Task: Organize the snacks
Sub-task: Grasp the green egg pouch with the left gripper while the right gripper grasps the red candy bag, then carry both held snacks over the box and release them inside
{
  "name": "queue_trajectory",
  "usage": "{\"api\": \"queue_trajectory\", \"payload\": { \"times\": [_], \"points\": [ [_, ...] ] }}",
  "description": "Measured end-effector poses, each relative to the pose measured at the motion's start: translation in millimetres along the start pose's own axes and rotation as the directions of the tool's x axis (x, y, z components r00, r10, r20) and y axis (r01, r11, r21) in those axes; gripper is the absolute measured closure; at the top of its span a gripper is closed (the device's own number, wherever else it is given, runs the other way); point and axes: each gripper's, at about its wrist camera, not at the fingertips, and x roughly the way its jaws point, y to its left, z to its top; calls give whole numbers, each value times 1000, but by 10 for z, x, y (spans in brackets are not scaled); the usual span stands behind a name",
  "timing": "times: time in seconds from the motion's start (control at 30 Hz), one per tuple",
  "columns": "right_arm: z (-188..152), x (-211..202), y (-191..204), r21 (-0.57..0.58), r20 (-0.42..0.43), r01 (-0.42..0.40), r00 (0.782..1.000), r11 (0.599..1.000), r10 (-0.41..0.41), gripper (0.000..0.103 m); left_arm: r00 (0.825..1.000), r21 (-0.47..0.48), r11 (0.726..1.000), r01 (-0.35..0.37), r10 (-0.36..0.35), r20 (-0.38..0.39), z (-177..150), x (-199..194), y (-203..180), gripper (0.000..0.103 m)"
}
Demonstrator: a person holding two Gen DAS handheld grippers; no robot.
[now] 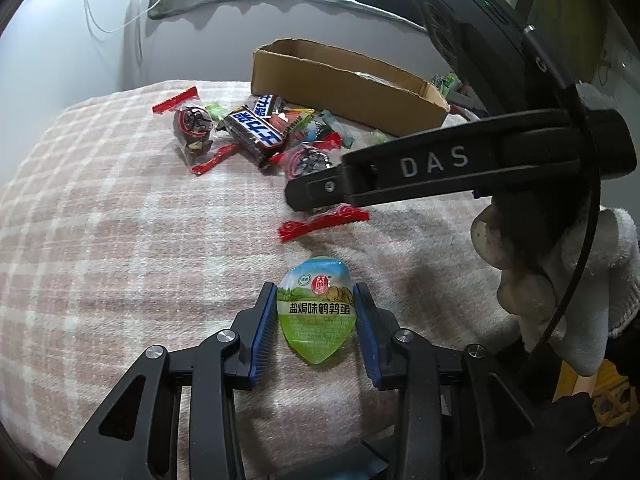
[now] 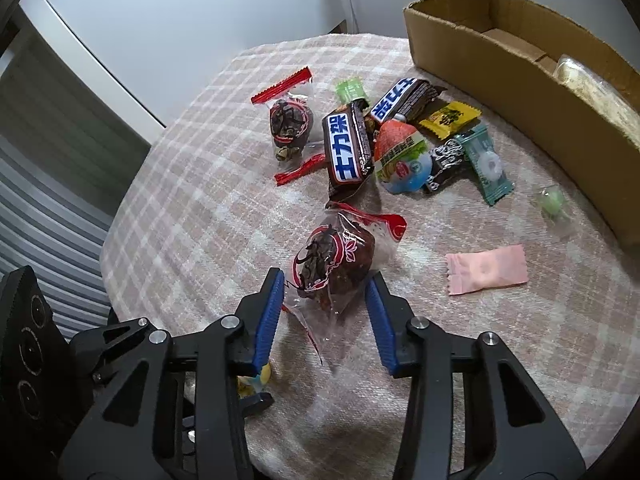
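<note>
reading "das" on the right gripper (image 1: 316,194) arm.

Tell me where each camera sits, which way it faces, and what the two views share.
Left wrist: sits behind the left gripper, looking down its fingers at the green egg packet between open jaws; the right gripper's body and a gloved hand show on the right.
Right wrist: sits behind the right gripper, looking at a red-edged date packet between open jaws.
Shared: the plaid cloth, the cardboard box and the snack pile with the chocolate bars.
</note>
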Motion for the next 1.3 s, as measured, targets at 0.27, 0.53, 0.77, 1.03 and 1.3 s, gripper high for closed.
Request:
{"api": "queue_trajectory", "payload": {
  "times": [0.27, 0.53, 0.77, 1.03, 1.3],
  "points": [
    [-17, -178, -54, 5, 40, 12, 999, 1000, -12, 60, 1000, -19, 1000, -9, 10, 25, 62, -118, 73, 67],
    [-39, -460, -89, -16, 109, 65, 992, 998, -63, 60, 997, -20, 1000, -8, 9, 78, 333, -205, 123, 67],
    [49, -766, -183, -13, 189, 111, 976, 994, -107, 60, 988, -10, 1000, -1, 2, 153, 830, -186, 183, 67],
    [318, -1075, -446, 14, 271, 160, 950, 987, -158, 60, 978, 22, 1000, 1, -6, 206, 1384, -67, 165, 67],
    [697, -1179, -821, 53, 302, 205, 929, 977, -212, 60, 977, 56, 998, 10, -22, 213, 1905, 213, 79, 67]
  ]
}}
